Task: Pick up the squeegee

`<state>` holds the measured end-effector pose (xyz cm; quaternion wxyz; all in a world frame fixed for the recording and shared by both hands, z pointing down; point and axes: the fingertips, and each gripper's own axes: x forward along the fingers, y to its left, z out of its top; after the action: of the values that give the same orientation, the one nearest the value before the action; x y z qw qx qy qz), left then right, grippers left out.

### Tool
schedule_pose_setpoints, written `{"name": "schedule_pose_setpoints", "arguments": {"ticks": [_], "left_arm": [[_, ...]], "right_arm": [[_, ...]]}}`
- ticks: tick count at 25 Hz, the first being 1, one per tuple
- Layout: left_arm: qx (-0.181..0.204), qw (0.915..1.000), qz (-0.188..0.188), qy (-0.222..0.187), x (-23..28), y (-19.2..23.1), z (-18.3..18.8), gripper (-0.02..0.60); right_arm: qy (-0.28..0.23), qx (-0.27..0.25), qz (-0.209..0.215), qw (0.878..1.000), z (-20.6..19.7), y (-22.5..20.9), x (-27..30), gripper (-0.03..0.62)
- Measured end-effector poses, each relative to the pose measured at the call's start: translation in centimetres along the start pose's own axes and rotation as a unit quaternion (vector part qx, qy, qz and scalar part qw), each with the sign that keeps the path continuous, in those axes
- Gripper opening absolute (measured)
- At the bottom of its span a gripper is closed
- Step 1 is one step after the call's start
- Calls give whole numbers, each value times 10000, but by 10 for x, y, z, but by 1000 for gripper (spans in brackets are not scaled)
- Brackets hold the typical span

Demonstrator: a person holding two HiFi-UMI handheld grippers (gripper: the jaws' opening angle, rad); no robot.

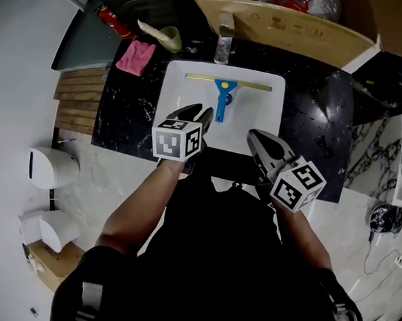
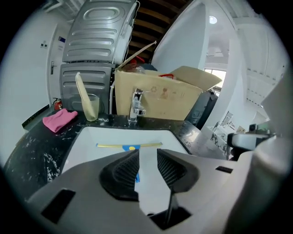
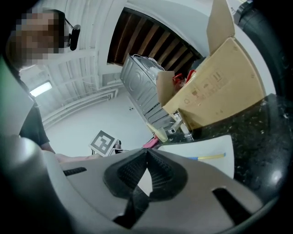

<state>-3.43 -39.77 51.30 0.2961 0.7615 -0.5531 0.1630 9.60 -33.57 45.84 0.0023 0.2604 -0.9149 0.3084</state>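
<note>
Head view: a squeegee point(image 1: 224, 93) with a blue plastic handle and a long thin yellow blade is lying flat in the white rectangular sink basin point(image 1: 175, 87). The blade is running across the far side and the handle is pointing back toward the person. The left gripper point(image 1: 202, 112) is hovering over the near part of the basin, just beside the handle's end but apart from it. The right gripper point(image 1: 255, 136) is hanging at the basin's near right corner, over the black marble counter point(image 1: 125, 118). A folded pink cloth point(image 1: 136, 57) is sitting at the far left of the counter.

Left gripper view: the jaws are standing apart with nothing between them, and the squeegee point(image 2: 130, 146) is showing beyond the gap. Part of its handle is hiding behind the left jaw.

Right gripper view: the jaws are meeting at their tips and gripping nothing. The squeegee point(image 3: 211, 156) is showing only as a yellow strip off to the right in the basin.

The tool is looking light and rigid, though its blade edge is probably flexible and too thin to pinch well. The smooth basin is likely letting it slide if nudged. The blue handle, around its middle, is offering the best hold, with the jaws closing across its width.
</note>
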Motion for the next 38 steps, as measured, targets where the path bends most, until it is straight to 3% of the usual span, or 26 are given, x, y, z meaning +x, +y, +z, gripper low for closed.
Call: {"name": "schedule_pose_setpoints", "arguments": {"ticks": [16, 20, 24, 38], "left_arm": [[66, 9928, 50, 1193, 124, 34, -42, 183], [-113, 9888, 102, 1482, 148, 49, -61, 193], [-312, 9870, 119, 1571, 163, 61, -72, 201], [-243, 9834, -63, 1798, 201, 64, -96, 218]], "right_arm": [[-190, 481, -855, 9950, -4, -33, 0, 9], [-185, 680, -986, 9926, -9, -35, 3, 9], [-191, 758, -1091, 9909, -11, -37, 6, 9], [-176, 1044, -1527, 9826, -27, -44, 7, 9]]}}
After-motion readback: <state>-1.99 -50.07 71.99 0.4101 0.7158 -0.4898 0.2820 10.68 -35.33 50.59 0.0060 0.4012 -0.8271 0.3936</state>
